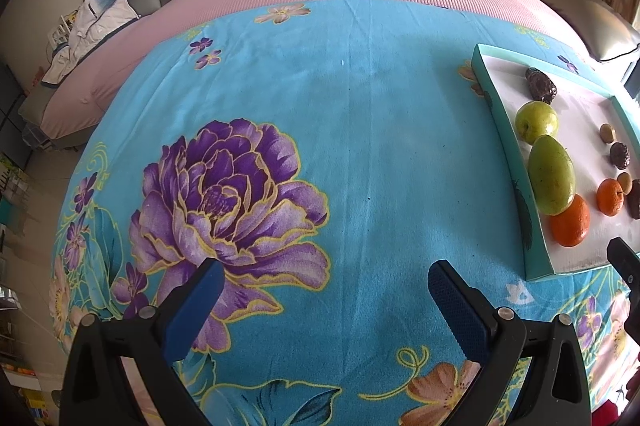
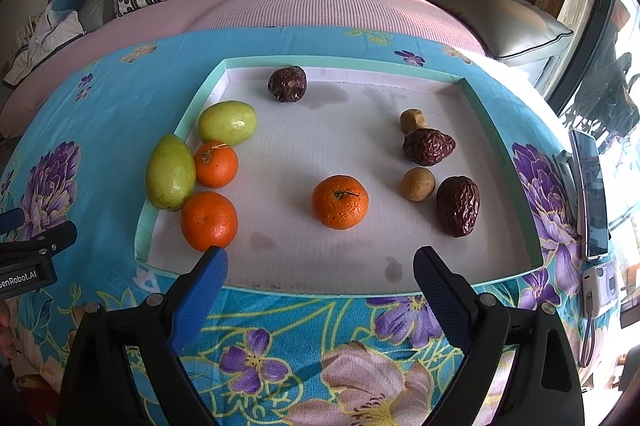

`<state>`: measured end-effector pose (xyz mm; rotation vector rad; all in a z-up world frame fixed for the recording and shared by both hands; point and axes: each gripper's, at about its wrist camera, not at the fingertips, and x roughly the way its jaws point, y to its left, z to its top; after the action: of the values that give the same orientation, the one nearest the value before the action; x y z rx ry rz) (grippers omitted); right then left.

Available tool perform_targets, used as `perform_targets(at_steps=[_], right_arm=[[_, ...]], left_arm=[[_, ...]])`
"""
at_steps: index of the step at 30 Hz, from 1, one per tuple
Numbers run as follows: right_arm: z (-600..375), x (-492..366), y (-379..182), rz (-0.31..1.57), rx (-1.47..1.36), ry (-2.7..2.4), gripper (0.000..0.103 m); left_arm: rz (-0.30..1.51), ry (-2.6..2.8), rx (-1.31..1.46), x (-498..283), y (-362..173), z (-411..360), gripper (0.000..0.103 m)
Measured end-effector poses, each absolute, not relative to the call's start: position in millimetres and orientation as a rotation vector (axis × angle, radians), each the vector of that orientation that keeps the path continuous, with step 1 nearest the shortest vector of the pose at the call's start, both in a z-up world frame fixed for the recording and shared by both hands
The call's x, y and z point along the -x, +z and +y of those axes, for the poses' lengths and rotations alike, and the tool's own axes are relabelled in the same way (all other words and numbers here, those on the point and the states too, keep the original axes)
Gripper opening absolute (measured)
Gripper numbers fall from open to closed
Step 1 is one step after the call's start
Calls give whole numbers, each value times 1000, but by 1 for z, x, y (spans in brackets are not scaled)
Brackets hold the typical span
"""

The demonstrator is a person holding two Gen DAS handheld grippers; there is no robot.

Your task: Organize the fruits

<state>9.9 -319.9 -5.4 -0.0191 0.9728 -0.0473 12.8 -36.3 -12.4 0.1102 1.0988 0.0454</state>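
A shallow tray [image 2: 500, 114] on a flowered cloth [image 1: 320, 106] holds the fruit: green ones and oranges clustered left, seemingly sorted, one orange [image 2: 340, 201] alone mid-tray. The right gripper [image 2: 320, 266] hovers spread before it; the left gripper [image 1: 326, 280], spread, idles aside.

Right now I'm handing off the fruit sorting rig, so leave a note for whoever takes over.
Left tongs: open, empty, over the bare floral cloth, left of the tray.
Right tongs: open, empty, at the tray's near edge.
In the tray: two green fruits and two oranges clustered at the left wall; a third orange alone mid-tray; two wrinkled dark fruits and two small brown ones on the right; one dark fruit at the far wall.
Done: left cluster looks grouped.
Left: probably the lone orange and the far dark fruit.
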Motion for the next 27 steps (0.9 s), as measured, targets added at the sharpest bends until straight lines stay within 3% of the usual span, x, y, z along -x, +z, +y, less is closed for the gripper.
perform_targets(at_steps=[27], right_arm=[[-318,-9,-8,980,22,-45,94]], left_arm=[[1100,44,-111,-14,-13,-36,103]])
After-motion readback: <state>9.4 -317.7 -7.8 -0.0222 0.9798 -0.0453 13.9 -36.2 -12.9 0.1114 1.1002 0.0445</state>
